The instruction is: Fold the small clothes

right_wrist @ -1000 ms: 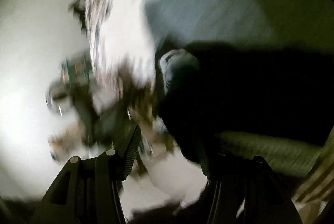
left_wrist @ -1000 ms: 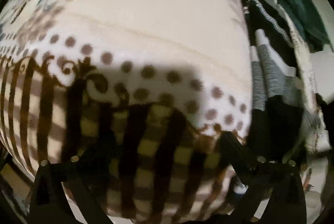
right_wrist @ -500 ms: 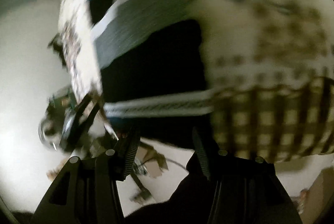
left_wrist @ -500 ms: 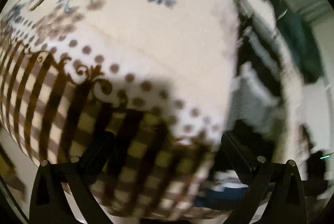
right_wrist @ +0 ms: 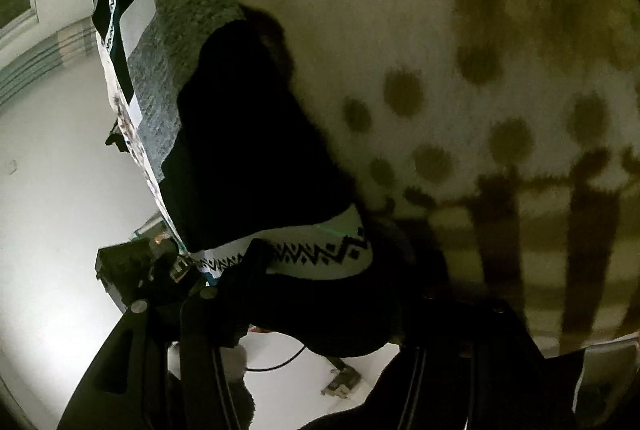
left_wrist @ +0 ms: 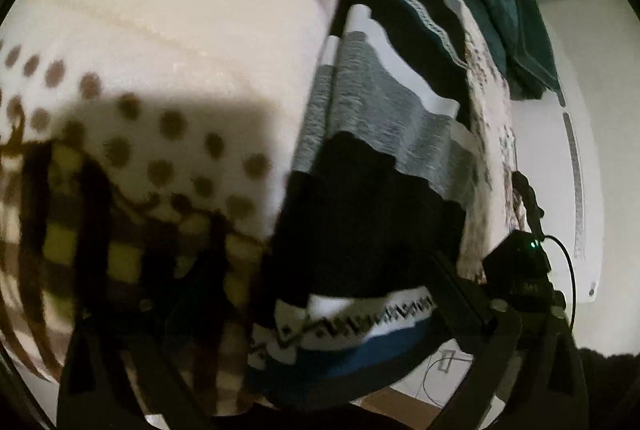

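A knit sweater [left_wrist: 372, 197] with black, grey, white and blue bands lies along the bed's right edge, its zigzag-patterned hem [left_wrist: 360, 318] nearest me. My left gripper [left_wrist: 308, 310] hovers over that hem with its jaws closing. The hem lies between the fingers and the left finger is still off the cloth, over the blanket. In the right wrist view the same sweater [right_wrist: 248, 133] runs up the left side. My right gripper [right_wrist: 340, 282] is shut on its dark lower edge just below the patterned band [right_wrist: 320, 250]. The right finger is lost in dark cloth.
A cream fleece blanket [left_wrist: 180, 29] with brown dots and plaid stripes covers the bed. A dark green garment [left_wrist: 500, 9] lies at the far end. A black box with a green light [left_wrist: 520, 262] stands beside the bed's edge, with a cable on the pale floor [right_wrist: 280, 362].
The left view has swung from the dotted blanket rightward onto the sweater, and its fingers stand closer together. The right gripper came down from the blurred floor view to the bed, with dark cloth between its fingers throughout.
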A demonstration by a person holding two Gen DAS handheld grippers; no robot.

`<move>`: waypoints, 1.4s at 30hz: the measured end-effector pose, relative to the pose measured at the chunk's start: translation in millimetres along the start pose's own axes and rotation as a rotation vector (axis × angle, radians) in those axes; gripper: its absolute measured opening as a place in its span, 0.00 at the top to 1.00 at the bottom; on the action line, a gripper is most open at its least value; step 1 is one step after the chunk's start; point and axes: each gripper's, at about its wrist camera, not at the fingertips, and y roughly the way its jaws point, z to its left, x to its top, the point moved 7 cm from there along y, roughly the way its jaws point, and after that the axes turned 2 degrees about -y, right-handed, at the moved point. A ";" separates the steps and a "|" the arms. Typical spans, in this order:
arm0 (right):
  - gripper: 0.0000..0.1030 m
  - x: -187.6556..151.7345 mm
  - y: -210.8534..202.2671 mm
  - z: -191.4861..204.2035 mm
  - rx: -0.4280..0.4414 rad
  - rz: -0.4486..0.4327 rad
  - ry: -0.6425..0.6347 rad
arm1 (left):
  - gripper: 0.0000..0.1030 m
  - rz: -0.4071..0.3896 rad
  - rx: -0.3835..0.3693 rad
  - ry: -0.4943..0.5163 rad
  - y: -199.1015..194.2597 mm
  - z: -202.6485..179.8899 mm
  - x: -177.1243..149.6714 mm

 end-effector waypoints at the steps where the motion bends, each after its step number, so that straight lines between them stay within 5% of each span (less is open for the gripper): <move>1: 0.54 -0.8 0.2 1.4 -0.001 0.001 -0.010 | 0.38 0.011 0.013 0.011 2.7 -5.3 0.1; 2: 0.70 -2.6 1.1 2.3 -0.007 0.008 -0.021 | 0.71 0.029 0.032 0.023 3.8 -7.8 -4.4; 3: 0.77 -4.5 1.7 3.4 0.002 0.013 -0.027 | 0.89 0.041 0.038 0.027 3.3 -3.7 -6.0; 14: 0.86 -25.8 -10.5 -9.2 -0.030 -0.046 -0.010 | 0.92 0.027 -0.029 0.013 -16.3 -10.1 -28.8; 16: 0.79 -16.3 -10.1 -8.7 -0.045 -0.047 -0.022 | 0.87 0.043 -0.067 -0.052 -8.9 3.2 -24.4; 17: 0.66 -10.1 -8.0 -7.9 -0.046 -0.044 -0.013 | 0.84 0.051 -0.068 -0.075 -4.8 9.3 -22.6; 21: 0.50 6.3 0.8 -8.5 0.000 0.000 0.031 | 0.61 0.096 -0.133 -0.138 12.4 25.0 -18.4; 25: 0.48 9.7 8.1 -7.6 0.048 0.028 0.043 | 0.63 0.088 -0.125 -0.095 16.4 16.1 -20.1; 26: 0.54 9.6 8.1 -7.4 0.060 0.023 0.050 | 0.68 0.084 -0.112 -0.088 17.6 11.7 -21.8; 27: 0.78 8.0 8.4 -6.7 0.071 0.021 0.053 | 0.88 0.086 -0.114 -0.086 16.9 8.9 -23.0; 36: 0.82 -0.1 -17.9 35.5 0.142 -0.020 -0.009 | 0.92 0.027 -0.094 -0.133 -19.5 -18.9 -6.6; 42: 0.82 20.4 -69.0 108.5 0.205 -0.105 -0.113 | 0.92 -0.104 -0.171 -0.098 -66.2 -72.3 53.6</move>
